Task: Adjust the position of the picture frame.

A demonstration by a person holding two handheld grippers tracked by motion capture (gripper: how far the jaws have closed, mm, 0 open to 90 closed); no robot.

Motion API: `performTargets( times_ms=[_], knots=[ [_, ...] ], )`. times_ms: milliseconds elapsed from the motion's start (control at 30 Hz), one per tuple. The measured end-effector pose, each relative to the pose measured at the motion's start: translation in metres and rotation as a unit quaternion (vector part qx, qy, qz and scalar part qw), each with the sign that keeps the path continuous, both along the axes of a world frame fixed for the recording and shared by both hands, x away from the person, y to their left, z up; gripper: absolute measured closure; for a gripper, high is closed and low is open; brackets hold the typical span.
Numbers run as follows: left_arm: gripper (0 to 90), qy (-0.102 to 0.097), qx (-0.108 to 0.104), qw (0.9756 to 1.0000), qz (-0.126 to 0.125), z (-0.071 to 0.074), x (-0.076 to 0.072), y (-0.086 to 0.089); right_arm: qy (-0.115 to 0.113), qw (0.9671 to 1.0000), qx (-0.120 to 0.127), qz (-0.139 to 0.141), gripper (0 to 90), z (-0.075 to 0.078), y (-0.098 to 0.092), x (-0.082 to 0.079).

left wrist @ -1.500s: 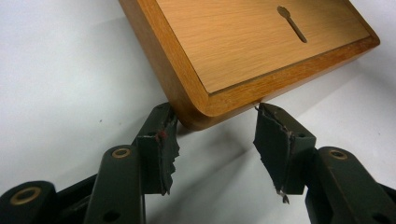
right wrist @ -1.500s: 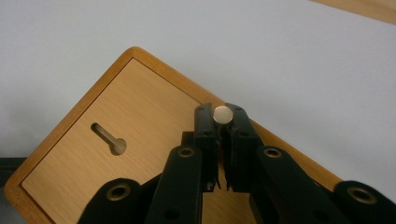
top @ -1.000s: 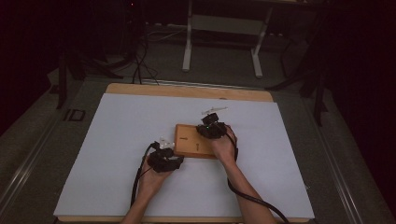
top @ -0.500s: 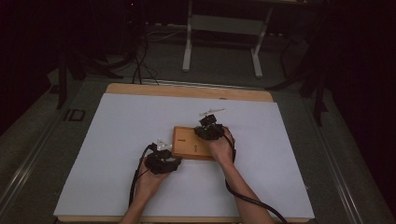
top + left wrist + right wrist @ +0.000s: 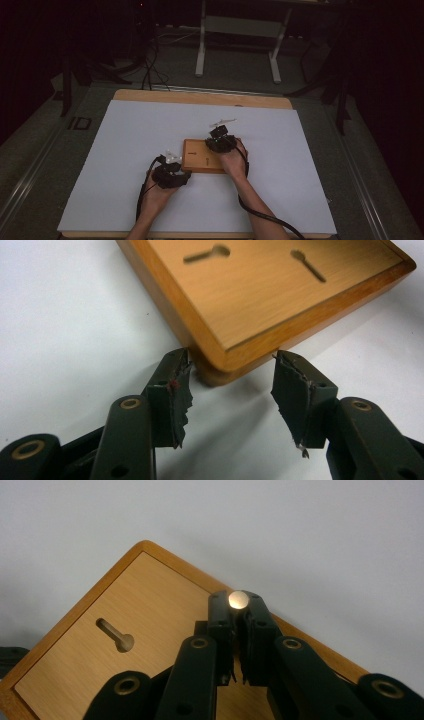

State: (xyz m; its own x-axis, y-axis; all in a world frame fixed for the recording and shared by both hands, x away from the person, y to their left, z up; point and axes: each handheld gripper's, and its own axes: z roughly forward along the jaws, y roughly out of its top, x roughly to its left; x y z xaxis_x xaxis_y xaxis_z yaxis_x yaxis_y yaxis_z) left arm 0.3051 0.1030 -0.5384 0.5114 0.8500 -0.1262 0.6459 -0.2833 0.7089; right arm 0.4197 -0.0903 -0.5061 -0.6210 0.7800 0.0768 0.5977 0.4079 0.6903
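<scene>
Jaws on the right gripper are pinched tight on a small round-headed brass pin, its shiny disc head poking up just above the pad tips. That grip near the head leaves the shank free below, which I judge suits lowering it into one of the keyhole-shaped slots cut into the flat rectangular honey-coloured wooden board. The board lies face up near the middle of the white-covered table, and the right gripper hangs directly over its far right part, pointing down at it.

On the left gripper the jaws stand well apart, straddling the board's near rounded corner without clearly pressing on it; one pad sits just beside the board's edge, the other a little clear of it. From the high view the left gripper rests low on the table at the board's near left corner. Placed so, it looks ready to brace or clamp the board, so that the board doesn't slide while the pin is worked in. A second slot shows farther up the board's face, empty like the first.
</scene>
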Motion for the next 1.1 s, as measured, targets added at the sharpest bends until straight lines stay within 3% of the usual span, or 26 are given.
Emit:
performTargets(
  times_ms=[633,767,833,1100],
  knots=[
    [51.3,0.002,-0.008,1.0,0.002,0.0,-0.001,0.006,0.001,0.9998,-0.002,-0.02,85.0,-0.001,0.005,-0.004],
    [52.2,-0.001,-0.007,1.0,0.001,0.0,-0.002,0.005,-0.004,1.0,0.009,0.0,84.8,-0.003,0.001,-0.003],
    [52.2,-0.001,-0.005,1.0,0.003,0.0,-0.002,0.004,-0.006,0.9996,0.012,0.023,84.9,-0.004,-0.002,0.001],
    [55.2,0.0,0.0,1.0,0.001,0.001,-0.004,0.002,-0.005,0.9989,0.016,0.043,84.7,-0.005,-0.005,0.005]
  ],
)
